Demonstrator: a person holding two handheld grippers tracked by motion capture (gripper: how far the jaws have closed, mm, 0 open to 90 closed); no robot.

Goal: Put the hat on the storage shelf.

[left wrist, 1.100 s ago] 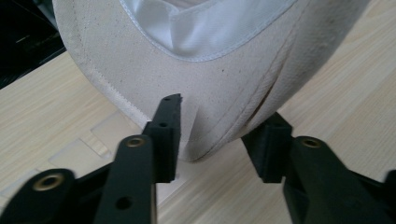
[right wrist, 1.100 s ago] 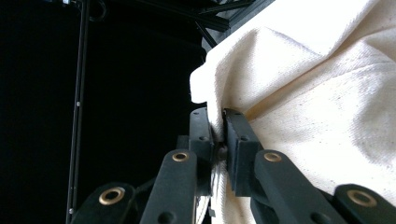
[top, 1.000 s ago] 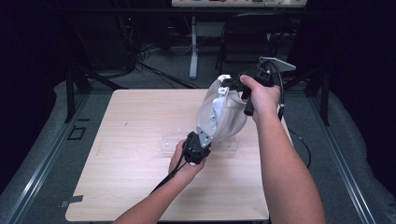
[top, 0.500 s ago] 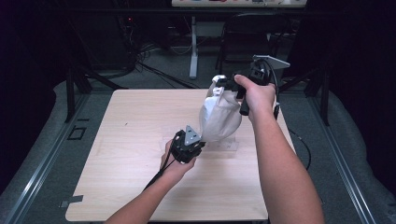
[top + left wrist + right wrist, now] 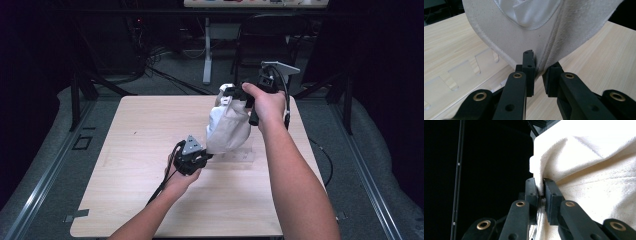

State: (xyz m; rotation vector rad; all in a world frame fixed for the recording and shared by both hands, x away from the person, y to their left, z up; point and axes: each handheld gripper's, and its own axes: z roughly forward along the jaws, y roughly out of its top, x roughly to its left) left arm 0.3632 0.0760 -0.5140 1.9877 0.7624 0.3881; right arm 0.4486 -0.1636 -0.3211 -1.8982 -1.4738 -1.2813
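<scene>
An off-white cloth (image 5: 230, 127) with a shiny lining (image 5: 531, 12) hangs above the wooden table (image 5: 140, 150). My right gripper (image 5: 227, 95) is shut on its top edge; in the right gripper view a fold of the cloth (image 5: 594, 182) is squeezed where my right gripper (image 5: 541, 192) meets it. My left gripper (image 5: 207, 156) sits low by the table at the cloth's bottom corner. Its jaws have just been closing. In the left gripper view a stitched fold of the cloth (image 5: 529, 40) is pinched in my left gripper (image 5: 539, 72).
A clear plastic rack (image 5: 240, 157) with cut-out slots lies flat on the table under the cloth, also seen as the rack (image 5: 454, 77) beside the left jaws. Dark floor, cables and a stand leg (image 5: 206, 55) lie beyond the table's far edge.
My left gripper has slid a little to the left along the table and closed on the cloth's lower corner. The right hand has stayed nearly still, holding the top.
</scene>
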